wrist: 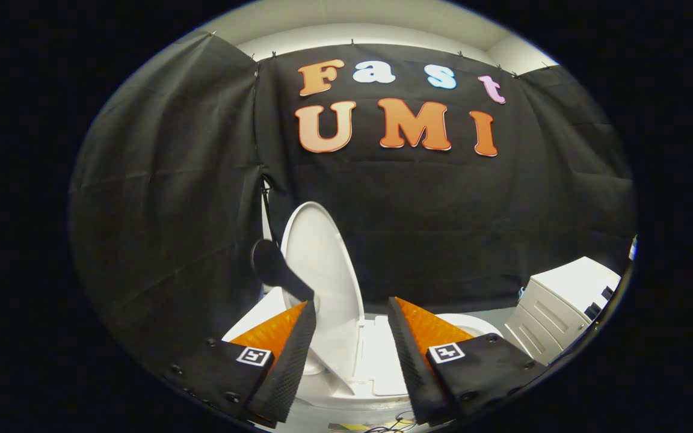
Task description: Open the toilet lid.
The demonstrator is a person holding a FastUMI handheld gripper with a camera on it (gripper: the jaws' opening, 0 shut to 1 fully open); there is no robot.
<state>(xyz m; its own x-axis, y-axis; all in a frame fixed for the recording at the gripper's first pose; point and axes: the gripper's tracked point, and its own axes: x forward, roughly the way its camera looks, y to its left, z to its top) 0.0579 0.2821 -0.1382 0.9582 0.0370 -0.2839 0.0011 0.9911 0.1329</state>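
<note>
Now the toilet lid [322, 282] stands tall, almost straight up, just ahead of the gripper [352, 316] near the middle of the frame. Its fingers are apart, holding nothing.

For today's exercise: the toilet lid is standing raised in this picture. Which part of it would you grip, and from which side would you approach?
Probably the free curved rim of the toilet lid, away from the hinge, coming in edge-on from the front. The lid is raised and tilted, a thin panel seen nearly side-on, so its two faces suit opposing fingers. The gripper is open, and the lid's lower edge lies between its fingers, nearer one of them.
</note>
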